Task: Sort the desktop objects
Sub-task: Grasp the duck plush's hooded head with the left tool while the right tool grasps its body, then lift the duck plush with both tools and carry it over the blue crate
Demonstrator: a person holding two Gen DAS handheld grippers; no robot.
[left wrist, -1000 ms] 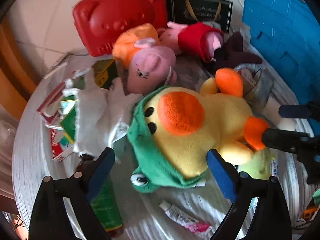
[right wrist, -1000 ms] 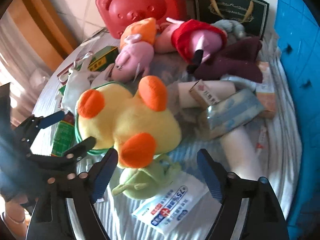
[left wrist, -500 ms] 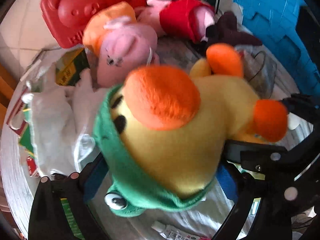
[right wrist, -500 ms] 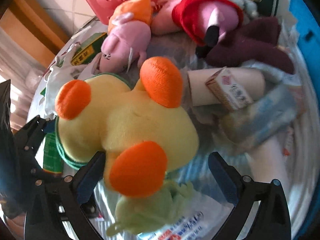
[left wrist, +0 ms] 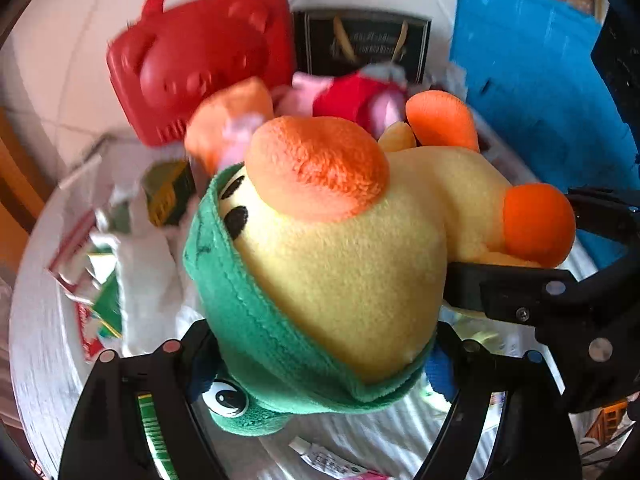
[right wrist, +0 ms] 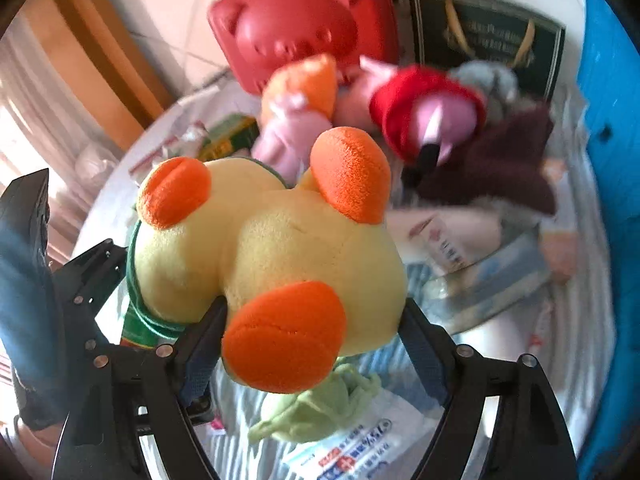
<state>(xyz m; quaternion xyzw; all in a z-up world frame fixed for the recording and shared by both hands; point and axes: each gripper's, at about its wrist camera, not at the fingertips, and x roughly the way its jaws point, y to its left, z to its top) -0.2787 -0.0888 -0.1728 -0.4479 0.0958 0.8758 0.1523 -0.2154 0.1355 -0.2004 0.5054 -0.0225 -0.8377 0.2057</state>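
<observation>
Between the two blue-padded fingers of the left gripper (left wrist: 320, 364), at the six o'clock edge of the left wrist view, the green-hooded head of a yellow plush duck (left wrist: 352, 264) is clamped, with both pads pressed into the hood while the jaws are closing on it. At three o'clock in that view the black frame of the right gripper (left wrist: 560, 292) is seen against the toy's rear. From the right wrist view, the duck's rump and one orange foot are wedged between the right gripper's pads, so the toy is grasped at both ends; these jaws are closing on it as well. The toy is carried above a cluttered round table (right wrist: 576, 320) with a pale striped top, and whether it is touching the clutter underneath cannot be told. Behind the duck, towards twelve o'clock, a red bear-faced case (right wrist: 304, 24) is propped upright, with a dark box (right wrist: 488, 36) beside it at one o'clock. Two pink plush pigs are lying in front of the case, one in orange (right wrist: 300, 100) and one in red (right wrist: 424, 120). A blue board (left wrist: 532, 88) is standing along the two o'clock edge of the left wrist view. A light green cloth (right wrist: 320, 404) and a printed white packet (right wrist: 352, 444) are lying at six o'clock below the duck in the right wrist view. A small tube (left wrist: 328, 458) is lying at six o'clock in the left wrist view.
</observation>
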